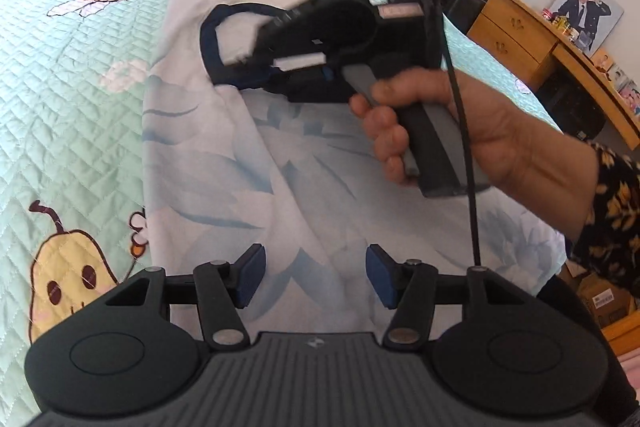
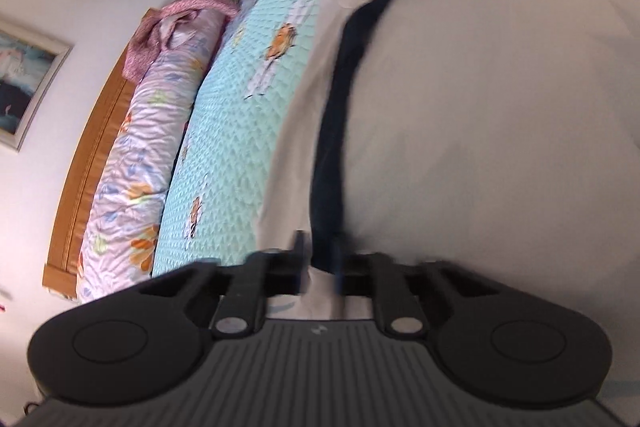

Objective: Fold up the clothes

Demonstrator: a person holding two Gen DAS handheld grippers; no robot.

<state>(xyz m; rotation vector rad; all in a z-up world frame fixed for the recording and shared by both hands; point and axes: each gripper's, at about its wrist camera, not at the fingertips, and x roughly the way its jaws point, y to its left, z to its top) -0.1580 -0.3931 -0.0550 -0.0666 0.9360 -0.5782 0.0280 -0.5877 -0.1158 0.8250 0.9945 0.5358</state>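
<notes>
Bedroom setting: a mint quilt (image 1: pixel 72 99) covers the bed and serves as my folding surface. On it the shirt (image 1: pixel 224 163), white with a pale blue print, lies flat and runs from 6 toward 12 o'clock in the left wrist view, its navy-trimmed sleeve (image 1: pixel 212 39) doubled onto the chest at about 11 o'clock, presumably as the first side fold. My right gripper (image 1: pixel 256 61) reaches in from 3 o'clock, held pistol-fashion in the right hand (image 1: pixel 472 131), wrist tilted slightly down, so the trim can be carried across the body. Its jaws are clenched on the navy edge; in the blurred right wrist view the cloth (image 2: pixel 326 187) seems pinched between them. My left gripper (image 1: pixel 316 277) hovers above the hem at 6 o'clock, released and empty, probably ready to steady the fabric.
</notes>
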